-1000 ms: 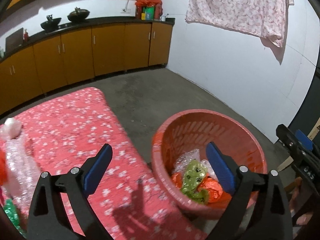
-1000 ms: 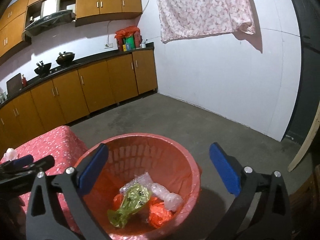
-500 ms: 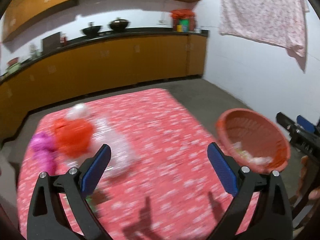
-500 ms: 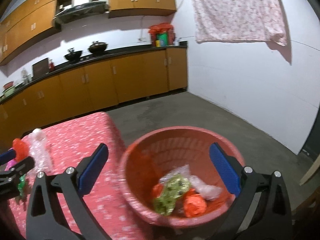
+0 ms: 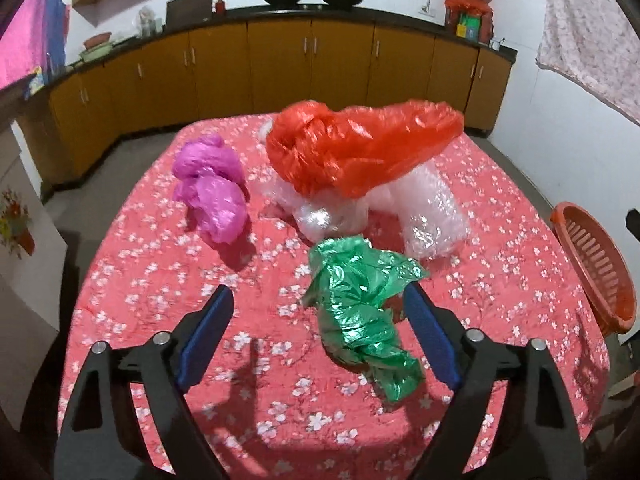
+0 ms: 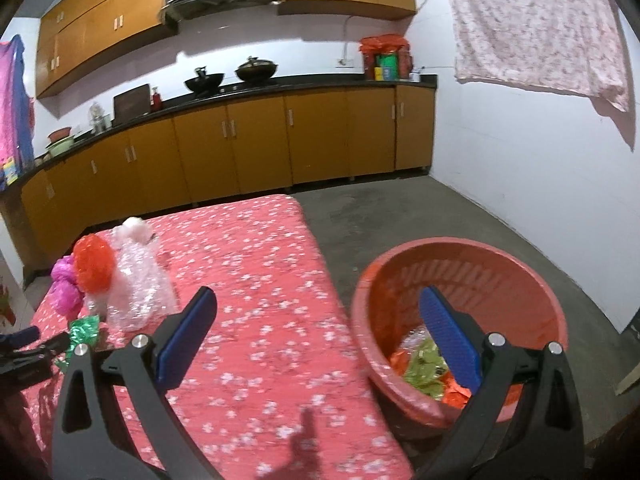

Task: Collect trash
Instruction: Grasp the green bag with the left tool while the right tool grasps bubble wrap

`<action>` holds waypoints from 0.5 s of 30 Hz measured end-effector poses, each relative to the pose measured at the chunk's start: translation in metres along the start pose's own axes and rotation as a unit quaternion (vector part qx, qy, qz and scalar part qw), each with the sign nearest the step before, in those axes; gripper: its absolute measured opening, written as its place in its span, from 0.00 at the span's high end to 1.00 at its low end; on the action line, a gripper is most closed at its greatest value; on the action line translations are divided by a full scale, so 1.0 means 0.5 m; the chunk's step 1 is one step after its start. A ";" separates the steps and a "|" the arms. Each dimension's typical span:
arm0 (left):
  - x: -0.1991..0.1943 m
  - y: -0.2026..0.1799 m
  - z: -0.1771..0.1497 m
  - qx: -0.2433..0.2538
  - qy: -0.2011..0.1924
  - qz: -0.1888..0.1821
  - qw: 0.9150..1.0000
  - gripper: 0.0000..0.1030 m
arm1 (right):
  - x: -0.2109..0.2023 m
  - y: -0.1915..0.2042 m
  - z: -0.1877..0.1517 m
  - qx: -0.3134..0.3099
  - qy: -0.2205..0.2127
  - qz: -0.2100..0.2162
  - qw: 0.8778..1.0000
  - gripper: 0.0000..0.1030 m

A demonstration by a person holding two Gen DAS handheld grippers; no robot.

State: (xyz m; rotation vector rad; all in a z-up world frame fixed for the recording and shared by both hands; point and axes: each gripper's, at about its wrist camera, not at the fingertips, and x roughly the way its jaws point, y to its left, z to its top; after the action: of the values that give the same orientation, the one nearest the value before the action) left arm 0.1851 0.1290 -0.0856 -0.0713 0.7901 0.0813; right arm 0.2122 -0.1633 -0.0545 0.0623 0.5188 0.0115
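Left wrist view: my left gripper (image 5: 318, 310) is spread wide above the table (image 5: 160, 248), with the green bag (image 5: 360, 312) between its fingers, untouched. My right gripper (image 6: 316, 316) hangs spread and empty beside the basket (image 6: 480, 264).

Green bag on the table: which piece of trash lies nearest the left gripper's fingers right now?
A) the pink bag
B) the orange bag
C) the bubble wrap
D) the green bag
D: the green bag lies between the open left gripper fingers' tips.
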 end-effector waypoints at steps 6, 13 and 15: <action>0.046 0.003 -0.006 -0.012 0.035 -0.008 0.999 0.29 | 0.032 0.047 0.006 -0.006 0.014 0.031 0.999 0.04; 0.074 0.017 -0.007 -0.022 0.057 -0.011 0.998 0.56 | 0.078 0.112 0.000 -0.026 0.041 0.074 0.996 0.04; 0.072 0.029 -0.002 -0.031 0.056 -0.018 0.998 0.58 | 0.093 0.135 -0.001 -0.033 0.048 0.087 0.994 0.04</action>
State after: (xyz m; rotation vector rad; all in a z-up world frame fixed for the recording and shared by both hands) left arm 0.2082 0.1451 -0.1123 -0.1504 0.8980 0.0688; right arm 0.2527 -0.0945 -0.0737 0.0432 0.6082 0.2033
